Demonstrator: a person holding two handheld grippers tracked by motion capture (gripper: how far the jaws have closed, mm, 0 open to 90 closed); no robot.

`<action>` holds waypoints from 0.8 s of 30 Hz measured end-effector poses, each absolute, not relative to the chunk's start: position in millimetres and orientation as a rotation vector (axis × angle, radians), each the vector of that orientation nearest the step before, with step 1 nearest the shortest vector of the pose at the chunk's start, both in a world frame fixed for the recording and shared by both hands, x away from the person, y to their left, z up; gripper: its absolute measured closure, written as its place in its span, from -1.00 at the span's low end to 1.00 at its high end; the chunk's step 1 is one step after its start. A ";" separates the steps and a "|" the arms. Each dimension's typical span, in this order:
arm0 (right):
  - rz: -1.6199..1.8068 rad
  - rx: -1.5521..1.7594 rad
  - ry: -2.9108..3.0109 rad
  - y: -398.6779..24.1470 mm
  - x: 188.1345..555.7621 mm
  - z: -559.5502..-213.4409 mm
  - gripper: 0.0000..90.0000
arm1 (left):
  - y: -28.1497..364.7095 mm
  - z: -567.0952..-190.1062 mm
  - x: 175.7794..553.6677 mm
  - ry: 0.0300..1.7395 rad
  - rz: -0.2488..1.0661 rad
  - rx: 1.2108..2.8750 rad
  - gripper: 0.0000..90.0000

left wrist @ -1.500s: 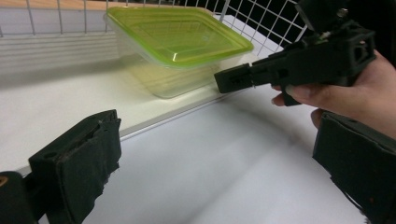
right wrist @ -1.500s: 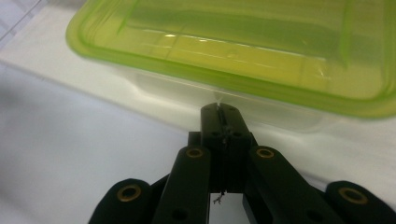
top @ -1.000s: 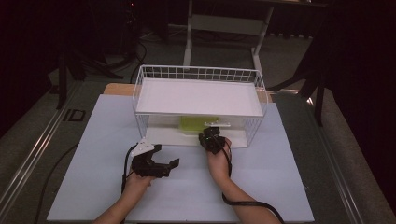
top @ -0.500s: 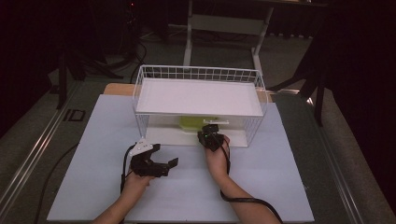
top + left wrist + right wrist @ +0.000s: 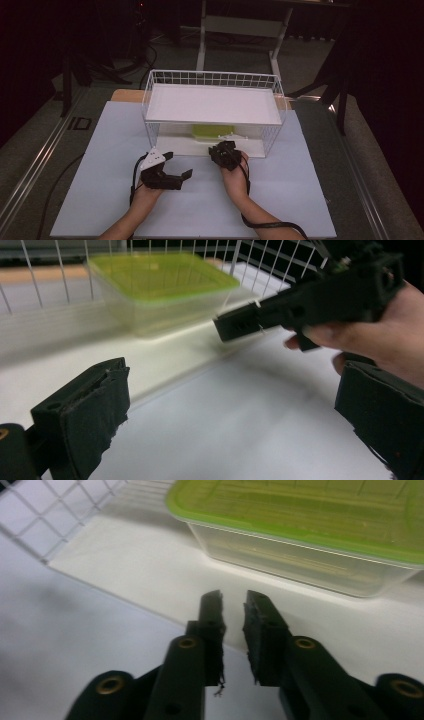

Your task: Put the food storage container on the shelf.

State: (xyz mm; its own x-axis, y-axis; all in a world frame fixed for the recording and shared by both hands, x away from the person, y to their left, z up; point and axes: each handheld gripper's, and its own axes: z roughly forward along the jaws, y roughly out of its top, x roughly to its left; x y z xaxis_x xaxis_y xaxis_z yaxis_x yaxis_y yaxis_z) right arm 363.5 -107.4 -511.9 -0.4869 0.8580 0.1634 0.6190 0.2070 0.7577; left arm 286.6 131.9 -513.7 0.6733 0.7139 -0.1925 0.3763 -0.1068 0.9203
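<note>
The room is dim, and most of what lies beyond the bench (image 5: 350, 165) falls into near darkness. The bench has a grey top edged by a metal rail (image 5: 30, 165) along its left and right sides, and a pale sheet (image 5: 300, 200) covers its middle. A strip of wooden board (image 5: 125, 95) shows at the sheet's far edge. The marking "ID" (image 5: 79, 123) is printed on the grey surface at the left. Behind the bench stands a light-coloured table frame (image 5: 240, 30) with two legs and a crossbar. Dark cables (image 5: 145, 55) trail over the grey floor near it, and dark stand legs (image 5: 325, 80) slant down at the right.
</note>
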 end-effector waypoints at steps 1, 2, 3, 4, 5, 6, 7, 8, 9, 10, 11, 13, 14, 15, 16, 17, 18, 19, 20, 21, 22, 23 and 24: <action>1.172 1.384 2.189 -109.3 360.3 -509.6 0.60 | 131.6 -511.9 287.1 0.879 0.358 1.723 -0.96; 1.187 1.375 2.183 -111.2 357.2 -507.2 0.48 | 131.3 -509.9 287.5 0.873 0.355 1.722 -0.96; 1.194 1.362 2.186 -112.5 354.7 -504.7 0.37 | 130.9 -507.8 287.9 0.869 0.357 1.727 -0.96; 1.200 1.350 2.189 -114.0 352.6 -502.5 0.26 | 130.4 -505.9 288.3 0.864 0.356 1.728 -0.96; 1.224 1.341 2.190 -116.1 350.9 -500.2 0.15 | 129.8 -504.4 288.8 0.857 0.349 1.728 -0.96; 1.242 1.329 2.181 -118.6 349.0 -498.0 0.06 | 129.1 -503.1 289.1 0.850 0.346 1.729 -0.96; 1.242 1.329 2.181 -118.6 349.0 -498.0 0.06 | 129.1 -503.1 289.1 0.850 0.346 1.729 -0.96; 1.261 1.291 2.173 -122.0 345.6 -494.3 -0.21 | 127.0 -501.3 289.7 0.840 0.344 1.745 -0.96; 1.271 1.280 2.177 -123.3 344.7 -493.6 -0.27 | 126.3 -500.2 290.0 0.838 0.338 1.749 -0.96; 1.271 1.280 2.177 -123.3 344.7 -493.6 -0.27 | 126.3 -500.2 290.0 0.838 0.338 1.749 -0.96; 1.331 1.280 2.240 -127.0 344.7 -494.3 -0.74 | 125.6 -498.8 289.9 0.840 0.332 1.745 -0.96; 1.363 1.297 2.263 -129.9 342.4 -495.7 -0.71 | 125.9 -497.7 289.7 0.839 0.330 1.741 -0.96; 1.363 1.297 2.263 -129.9 342.4 -495.7 -0.71 | 126.0 -497.0 289.6 0.839 0.326 1.738 -0.96; 1.399 1.290 2.238 -133.9 336.2 -496.0 -0.70 | 126.0 -496.1 289.8 0.838 0.332 1.750 -0.96; 1.389 1.277 2.235 -134.7 334.2 -495.7 -0.69 | 126.3 -495.2 289.8 0.831 0.334 1.755 -0.96; 1.377 1.266 2.232 -135.4 332.8 -495.4 -0.69 | 126.5 -494.7 289.7 0.826 0.324 1.749 -0.96; 1.377 1.266 2.232 -135.4 332.8 -495.4 -0.69 | 126.5 -494.7 289.7 0.826 0.324 1.749 -0.96; 1.363 1.254 2.238 -137.2 330.7 -493.1 -0.69 | 126.4 -493.9 289.7 0.822 0.316 1.749 -0.96; 1.372 1.252 2.251 -138.4 330.7 -491.9 -0.69 | 126.2 -492.4 290.1 0.823 0.296 1.752 -0.96; 1.381 1.255 2.253 -139.7 330.4 -491.1 -0.69 | 126.6 -491.8 290.2 0.826 0.273 1.742 -0.96; 1.382 1.248 2.244 -141.5 329.4 -490.4 -0.69 | 127.1 -491.2 289.9 0.829 0.261 1.732 -0.96; 1.388 1.242 2.245 -143.3 328.4 -489.7 -0.69 | 127.6 -490.6 289.6 0.829 0.261 1.734 -0.96; 1.375 1.236 2.245 -145.2 326.8 -489.1 -0.69 | 128.7 -489.7 288.2 0.816 0.271 1.740 -0.96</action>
State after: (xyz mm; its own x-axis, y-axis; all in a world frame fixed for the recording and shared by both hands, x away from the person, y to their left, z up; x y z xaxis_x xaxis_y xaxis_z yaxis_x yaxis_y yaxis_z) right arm 326.8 -145.2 -489.1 -0.6163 0.7568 0.2176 0.5379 0.2027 0.8183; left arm 288.2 128.7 -489.7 0.7330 0.6432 -0.2214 0.3827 -0.1208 0.9159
